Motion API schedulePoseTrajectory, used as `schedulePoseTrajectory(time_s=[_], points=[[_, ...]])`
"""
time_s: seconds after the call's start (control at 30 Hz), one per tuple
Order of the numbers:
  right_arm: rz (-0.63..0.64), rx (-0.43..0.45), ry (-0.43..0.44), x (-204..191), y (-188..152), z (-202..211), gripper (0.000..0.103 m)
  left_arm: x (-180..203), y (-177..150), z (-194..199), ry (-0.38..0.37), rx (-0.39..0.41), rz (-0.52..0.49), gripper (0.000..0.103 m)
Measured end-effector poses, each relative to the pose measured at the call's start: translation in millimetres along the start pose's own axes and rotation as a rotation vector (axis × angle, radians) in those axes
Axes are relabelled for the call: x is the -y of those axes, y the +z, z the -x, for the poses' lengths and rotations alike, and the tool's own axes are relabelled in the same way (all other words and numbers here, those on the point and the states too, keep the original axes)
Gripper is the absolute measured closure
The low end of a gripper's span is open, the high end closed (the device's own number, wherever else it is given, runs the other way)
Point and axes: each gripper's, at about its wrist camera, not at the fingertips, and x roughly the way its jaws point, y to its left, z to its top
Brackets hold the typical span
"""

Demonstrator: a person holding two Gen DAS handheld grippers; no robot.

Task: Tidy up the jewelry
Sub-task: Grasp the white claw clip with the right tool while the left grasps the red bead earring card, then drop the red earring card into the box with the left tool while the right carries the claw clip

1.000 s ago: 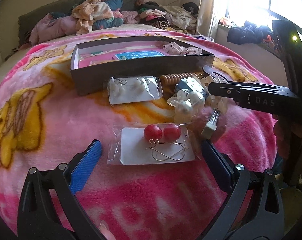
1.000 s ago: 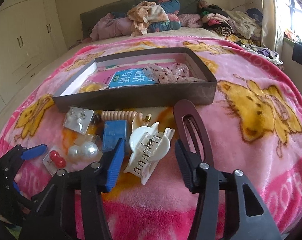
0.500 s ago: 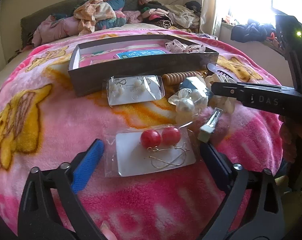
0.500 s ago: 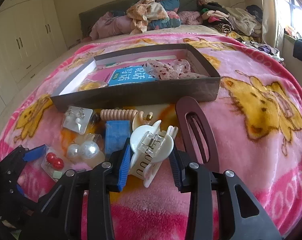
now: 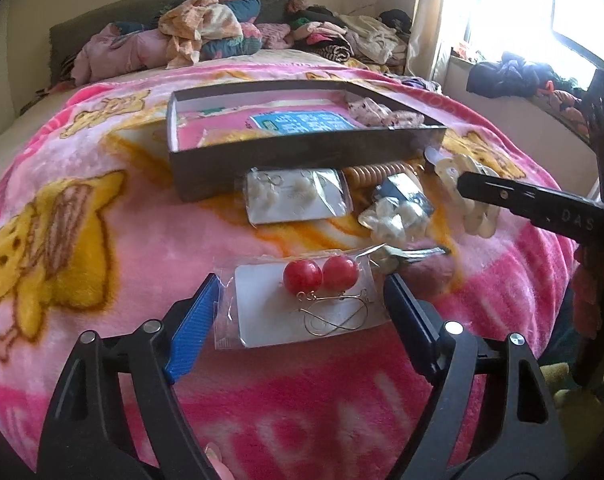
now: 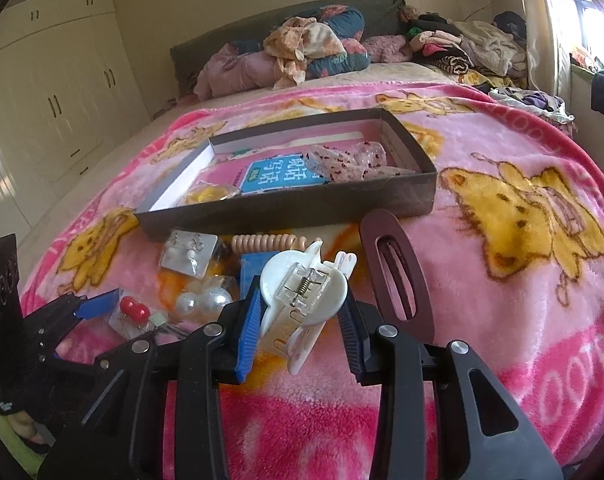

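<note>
Low in the left wrist view, the left tool (image 5: pixel 298 316) is closing its jaws around the bagged red earrings (image 5: pixel 302 308) on the bed, pads not yet pressing. Higher up, the box (image 5: pixel 302 148) holds only a few things; pearl packets remain outside.

At the centre of the right wrist view, the right tool (image 6: pixel 300 320) grips the white claw clip (image 6: pixel 302 300). Most sorting seems left to do.

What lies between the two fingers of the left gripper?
The bagged card of red ball earrings lies between the closing fingers of the left gripper; the pads do not press it yet. The left wrist view shows this.
</note>
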Motion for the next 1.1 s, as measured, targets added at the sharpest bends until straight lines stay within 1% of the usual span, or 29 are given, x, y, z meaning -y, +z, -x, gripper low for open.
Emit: schedulePoseTrajectory(time_s=[0.27,0.57,0.8,1.1], points=[[-0.011,0.031,-0.001,2.8,4.1,9.0,0.069,-14.2,12.5,9.6,0.042,0.045,0.023,0.03],[-0.011,0.057,0.003,6.2,12.8,15.0,0.069,-25.3,42.6,10.1,0.065,0.109,0.047,0.03],[-0.011,0.077,-0.003,9.6,21.9,17.9,0.069,-25.2,64.5,0.9,0.056,0.146,0.05,0.03],[0.003,0.088,-0.02,14.7,36.9,14.6,0.069,-19.7,91.8,-18.8,0.03,0.169,0.047,0.03]])
